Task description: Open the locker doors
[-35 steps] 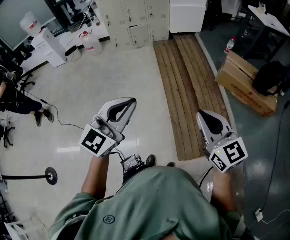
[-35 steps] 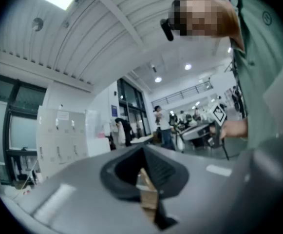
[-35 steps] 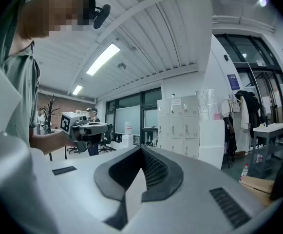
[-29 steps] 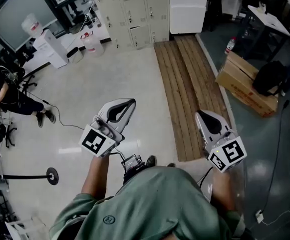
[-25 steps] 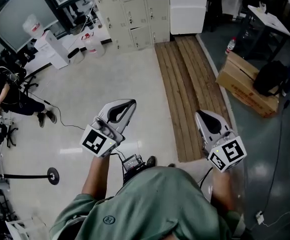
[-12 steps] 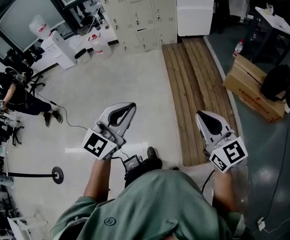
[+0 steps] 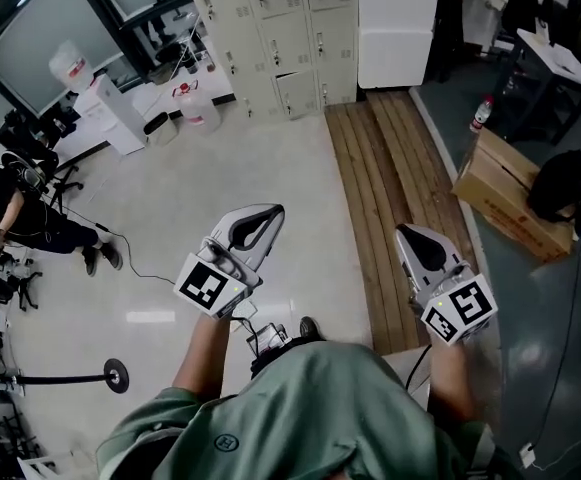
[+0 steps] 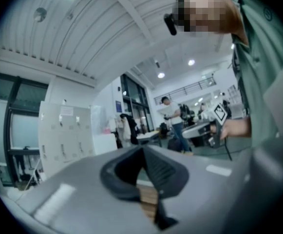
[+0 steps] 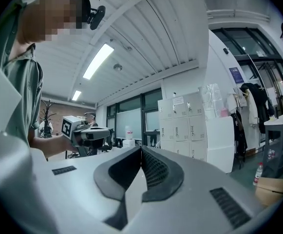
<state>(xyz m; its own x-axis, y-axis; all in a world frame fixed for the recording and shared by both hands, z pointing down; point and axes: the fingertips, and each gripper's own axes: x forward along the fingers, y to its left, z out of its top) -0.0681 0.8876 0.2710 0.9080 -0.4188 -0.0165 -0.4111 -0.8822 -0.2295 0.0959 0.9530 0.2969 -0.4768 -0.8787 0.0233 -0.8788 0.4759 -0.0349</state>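
— Head view first. Made out the lockers (image 7: 270, 18) how?
— Saw a pale beige bank against the far wall, in rows of small doors with dark handles. Could not tell whether the lowest door sat flush.
— And against the jaws?
— Found them well apart from both, ahead across the bare floor. Noted the left gripper (image 7: 268, 216) aimed their way with jaws together, and the right gripper (image 7: 410, 240) over the wooden planks (image 7: 380, 188), jaws likewise together, nothing between.
— Left gripper view?
— Caught the lockers (image 8: 63, 135) upright and small, white labels on the top doors, far beyond and left of the jaws. Saw the left gripper (image 8: 142, 149) closed on nothing.
— Right gripper view?
— Picked out the lockers (image 9: 182, 126) right of the tips, distant, next to a white panel (image 9: 229, 143). Found the right gripper (image 9: 141, 150) with jaws pressed together and empty.
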